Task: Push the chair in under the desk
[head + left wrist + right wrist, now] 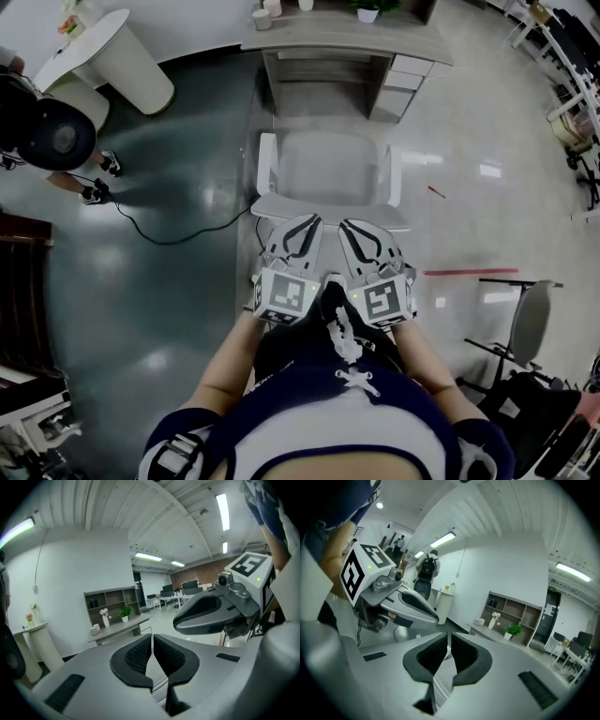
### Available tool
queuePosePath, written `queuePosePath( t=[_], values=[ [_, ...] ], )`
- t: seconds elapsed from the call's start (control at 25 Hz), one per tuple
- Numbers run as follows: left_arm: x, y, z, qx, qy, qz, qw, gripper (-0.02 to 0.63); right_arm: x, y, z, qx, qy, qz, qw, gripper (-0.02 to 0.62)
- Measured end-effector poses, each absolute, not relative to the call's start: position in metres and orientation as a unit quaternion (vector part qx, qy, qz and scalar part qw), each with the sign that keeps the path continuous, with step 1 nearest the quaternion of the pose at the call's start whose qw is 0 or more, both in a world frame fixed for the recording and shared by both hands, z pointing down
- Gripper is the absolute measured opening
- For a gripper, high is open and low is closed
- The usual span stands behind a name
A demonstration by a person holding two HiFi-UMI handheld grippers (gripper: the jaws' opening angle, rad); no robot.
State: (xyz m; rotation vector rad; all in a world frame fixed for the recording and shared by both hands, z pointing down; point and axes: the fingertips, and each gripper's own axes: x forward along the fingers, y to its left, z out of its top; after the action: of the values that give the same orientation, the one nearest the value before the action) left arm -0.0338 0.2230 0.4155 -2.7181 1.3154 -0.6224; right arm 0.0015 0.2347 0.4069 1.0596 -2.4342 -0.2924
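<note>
In the head view a white chair (328, 169) stands on the floor facing the grey desk (347, 39), its seat just short of the desk's opening. Its backrest top edge (328, 208) is nearest me. My left gripper (302, 225) and right gripper (356, 229) are side by side, both shut with nothing between the jaws, and their tips are at that top edge. From the left gripper view, the left gripper (153, 638) points toward the desk (119, 630), with the right gripper (218, 611) beside it. The right gripper (449, 646) likewise faces the desk (497, 632).
A drawer unit (403, 82) fills the desk's right side. A plant (367, 9) and cups stand on the desk. A white round table (103, 56), a person's feet (94, 183) and a floor cable (169, 234) lie left. Another chair (525, 328) and a red floor line (469, 272) are right.
</note>
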Motion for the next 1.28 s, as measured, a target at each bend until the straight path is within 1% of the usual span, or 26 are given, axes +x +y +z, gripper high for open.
queuePosePath(
  t=[0.24, 0.4, 0.44, 0.52, 0.56, 0.68, 0.88, 1.0, 1.12, 1.2, 1.28],
  values=[
    [-0.038, 0.219, 0.451, -0.87, 0.4, -0.282, 0.053, 0.008, 0.006, 0.229, 0.441, 0.352, -0.891, -0.089, 0.271, 0.011],
    [-0.031, 0.219, 0.476, -0.867, 0.366, -0.333, 0.063, 0.011, 0.011, 0.23, 0.475, 0.315, -0.884, -0.086, 0.335, 0.011],
    [-0.03, 0.22, 0.483, -0.866, 0.356, -0.345, 0.062, 0.021, 0.012, 0.231, 0.483, 0.305, -0.881, -0.088, 0.352, 0.012],
    [-0.028, 0.222, 0.497, -0.866, 0.333, -0.369, 0.058, 0.073, 0.014, 0.231, 0.498, 0.289, -0.874, -0.095, 0.38, 0.012],
    [-0.027, 0.222, 0.503, -0.864, 0.324, -0.38, 0.058, 0.086, 0.014, 0.231, 0.504, 0.284, -0.87, -0.099, 0.391, 0.012],
    [-0.028, 0.22, 0.52, -0.855, 0.31, -0.409, 0.069, 0.104, 0.017, 0.229, 0.523, 0.272, -0.861, -0.097, 0.419, 0.012],
    [-0.032, 0.219, 0.547, -0.842, 0.283, -0.453, 0.074, 0.154, 0.023, 0.228, 0.554, 0.253, -0.847, -0.083, 0.46, 0.013],
    [-0.034, 0.218, 0.564, -0.832, 0.266, -0.48, 0.079, 0.175, 0.026, 0.227, 0.568, 0.243, -0.841, -0.084, 0.477, 0.018],
    [-0.035, 0.216, 0.576, -0.825, 0.259, -0.495, 0.08, 0.181, 0.029, 0.227, 0.578, 0.238, -0.836, -0.085, 0.487, 0.038],
    [-0.036, 0.214, 0.583, -0.822, 0.255, -0.502, 0.08, 0.184, 0.032, 0.224, 0.586, 0.234, -0.827, -0.093, 0.502, 0.093],
    [-0.038, 0.212, 0.59, -0.818, 0.249, -0.512, 0.082, 0.189, 0.036, 0.221, 0.595, 0.228, -0.817, -0.105, 0.52, 0.097]
  ],
)
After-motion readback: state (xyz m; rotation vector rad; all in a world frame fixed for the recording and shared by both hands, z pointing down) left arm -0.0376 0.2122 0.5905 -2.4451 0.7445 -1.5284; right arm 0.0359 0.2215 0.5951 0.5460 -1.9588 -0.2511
